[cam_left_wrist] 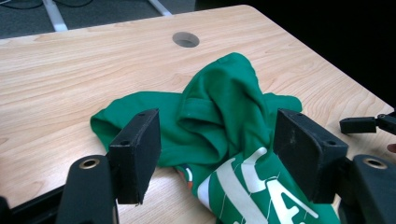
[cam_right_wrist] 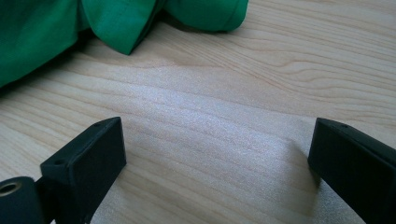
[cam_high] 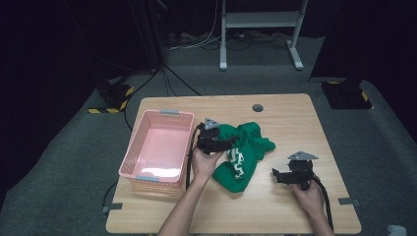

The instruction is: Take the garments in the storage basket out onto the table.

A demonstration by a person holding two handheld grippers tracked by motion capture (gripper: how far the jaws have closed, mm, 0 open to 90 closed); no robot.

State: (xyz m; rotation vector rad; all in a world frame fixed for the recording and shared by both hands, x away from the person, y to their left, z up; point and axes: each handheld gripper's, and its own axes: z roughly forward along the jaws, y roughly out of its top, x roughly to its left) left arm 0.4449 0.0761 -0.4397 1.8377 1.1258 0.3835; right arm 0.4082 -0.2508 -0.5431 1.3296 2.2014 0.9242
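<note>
1. High view: a green shirt [cam_high: 243,152] lay crumpled near the middle of the wooden bench [cam_high: 290,118], with white lettering showing on its near part.
2. A pink basket [cam_high: 160,147] stood at the bench's left side, just beside the left hand.
3. The left gripper [cam_high: 223,143] was at the shirt's left edge, pointing across it.
4. Left gripper view: its fingers [cam_left_wrist: 137,154] stood wide apart, with the shirt [cam_left_wrist: 219,116] lying between and beyond them; the pads did not press the cloth.
5. The right gripper [cam_high: 278,174] was held over bare bench to the right of the shirt, apart from it.
6. Right gripper view: its fingers [cam_right_wrist: 88,161] stood wide, with only bench wood between them; the shirt's edge [cam_right_wrist: 116,23] lay farther ahead.
7. A round hole [cam_high: 257,107] was seen in the bench beyond the shirt.
</note>
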